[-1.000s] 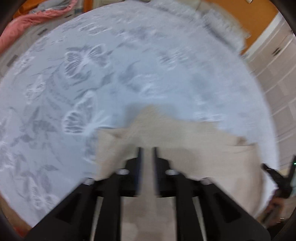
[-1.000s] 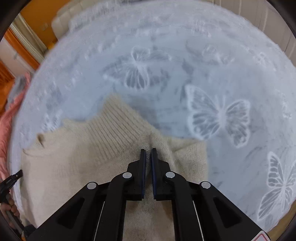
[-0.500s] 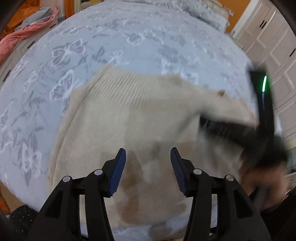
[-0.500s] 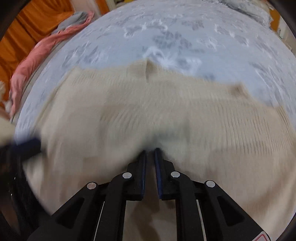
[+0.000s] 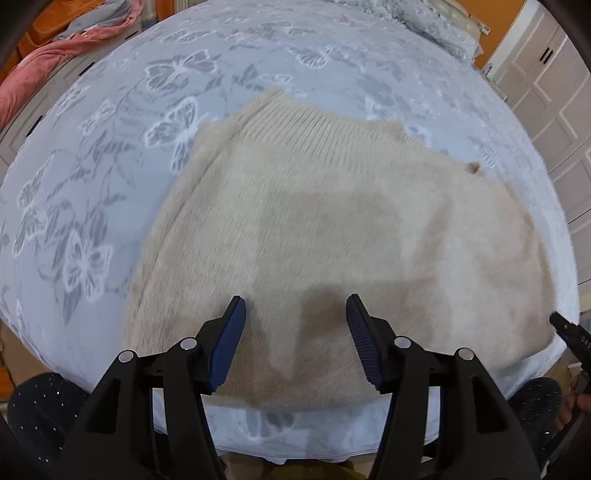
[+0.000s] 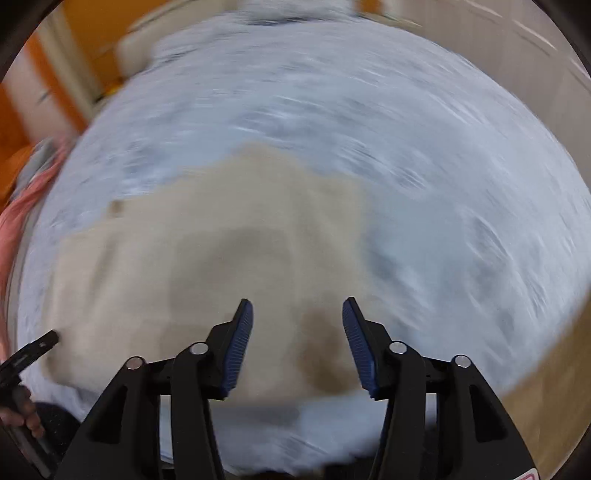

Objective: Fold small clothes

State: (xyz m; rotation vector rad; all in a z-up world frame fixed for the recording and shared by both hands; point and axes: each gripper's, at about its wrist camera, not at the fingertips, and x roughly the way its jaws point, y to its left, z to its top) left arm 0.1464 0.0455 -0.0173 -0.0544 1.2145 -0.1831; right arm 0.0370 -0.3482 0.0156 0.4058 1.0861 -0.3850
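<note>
A beige knitted garment (image 5: pixel 332 229) lies spread flat on the bed, its ribbed band at the far side. My left gripper (image 5: pixel 295 317) is open and empty above the garment's near edge. In the blurred right wrist view the garment (image 6: pixel 207 258) fills the lower left, and my right gripper (image 6: pixel 297 321) is open and empty above its near right corner. The right gripper's tip (image 5: pixel 569 332) shows at the right edge of the left wrist view. The left gripper's tip (image 6: pixel 33 350) shows at the left edge of the right wrist view.
The bed cover (image 5: pixel 110 155) is pale blue with white butterflies. A pink blanket (image 5: pixel 33 77) lies beyond the bed at far left. White cupboard doors (image 5: pixel 546 85) stand at the right. Pillows (image 5: pixel 436 29) lie at the bed's far end.
Both grippers were shut on the garment a second ago. They laid it flat, the left opened first, then the right, and both have drawn back toward the near edge.
</note>
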